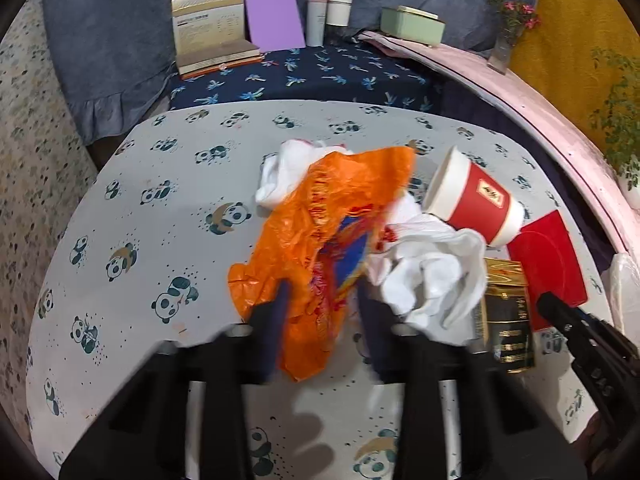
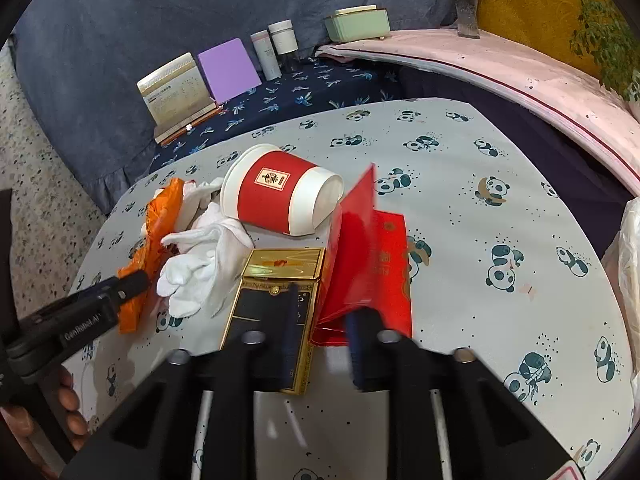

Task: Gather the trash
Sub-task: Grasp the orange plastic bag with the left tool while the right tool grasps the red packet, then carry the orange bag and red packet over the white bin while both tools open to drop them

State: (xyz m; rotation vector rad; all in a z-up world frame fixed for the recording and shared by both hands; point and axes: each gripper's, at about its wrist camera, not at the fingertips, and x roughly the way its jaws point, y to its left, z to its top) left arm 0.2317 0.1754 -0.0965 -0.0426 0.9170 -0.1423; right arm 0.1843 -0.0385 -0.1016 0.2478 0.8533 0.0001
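I judge the step in hand to be the first pickup: both tongs are at the trash pile and nothing is lifted off the counter (image 2: 500, 152) yet.

Largest item: the orange bag (image 1: 320, 248) lies crumpled mid-counter. My left tongs (image 1: 322, 312) straddle its near end, jaws spread, one finger on each side; I cannot tell whether they touch it. Next move: close on the bag and lift clear.

The paper cup (image 2: 280, 188) lies on its side behind the pile, its rim over the white glove (image 2: 204, 264). The glove lies between bag and gold box (image 2: 276, 304), touching both, and may drag along with the bag.

The red envelope (image 2: 372, 264) stands half-opened just right of the box. My right tongs (image 2: 324, 332) are released, left finger over the box, right finger at the envelope's lower edge. I must pick one target before closing; a grip across both would likely slip.

A pale plastic bag (image 2: 628, 248) at the far right edge may be the receptacle; that is a guess.

Books, jars and a green tin at the back lie well apart and do not obstruct.
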